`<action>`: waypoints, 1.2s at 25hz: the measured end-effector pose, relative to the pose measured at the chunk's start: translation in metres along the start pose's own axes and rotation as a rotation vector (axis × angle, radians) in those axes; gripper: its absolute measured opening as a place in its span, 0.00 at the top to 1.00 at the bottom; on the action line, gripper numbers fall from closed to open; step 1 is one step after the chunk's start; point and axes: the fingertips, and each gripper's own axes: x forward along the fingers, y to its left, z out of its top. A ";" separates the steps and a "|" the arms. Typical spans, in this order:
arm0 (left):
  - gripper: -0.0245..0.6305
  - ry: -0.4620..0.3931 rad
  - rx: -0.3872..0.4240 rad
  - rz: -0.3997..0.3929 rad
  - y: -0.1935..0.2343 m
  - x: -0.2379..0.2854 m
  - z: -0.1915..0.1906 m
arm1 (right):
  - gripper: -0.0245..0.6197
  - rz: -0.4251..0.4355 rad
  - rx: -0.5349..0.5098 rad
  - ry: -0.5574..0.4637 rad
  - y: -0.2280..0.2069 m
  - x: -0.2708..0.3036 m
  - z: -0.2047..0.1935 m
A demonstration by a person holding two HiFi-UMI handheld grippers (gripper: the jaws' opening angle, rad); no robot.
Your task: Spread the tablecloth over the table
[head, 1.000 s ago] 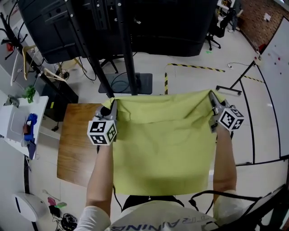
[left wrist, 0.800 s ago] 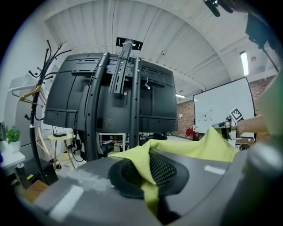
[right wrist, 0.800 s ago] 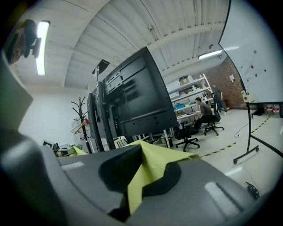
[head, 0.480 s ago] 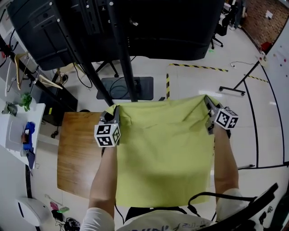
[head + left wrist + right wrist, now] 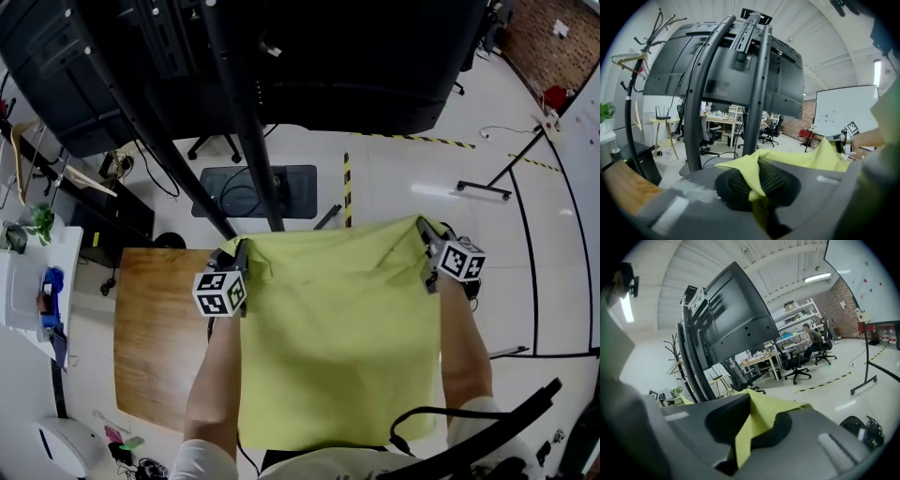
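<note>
A yellow-green tablecloth (image 5: 337,337) hangs stretched between my two grippers above a wooden table (image 5: 155,337). The cloth covers most of the table; only the table's left part shows. My left gripper (image 5: 237,251) is shut on the cloth's far left corner (image 5: 752,180). My right gripper (image 5: 424,232) is shut on the far right corner (image 5: 752,423). In each gripper view the cloth corner is pinched between the dark pads and pokes out past them. The cloth's near edge hangs by my body.
A large black screen on a black stand (image 5: 244,112) rises just beyond the table. A white side table (image 5: 28,281) with a blue item stands at the left. Tripod legs (image 5: 497,183) and hazard tape (image 5: 345,187) lie on the floor beyond.
Both grippers have come down and moved forward with the cloth, which now lies lower and flatter over the table. Both grips are unchanged.
</note>
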 end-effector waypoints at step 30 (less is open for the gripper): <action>0.52 0.125 0.029 0.000 -0.007 -0.010 -0.062 | 0.66 -0.056 -0.383 0.190 0.007 0.000 -0.088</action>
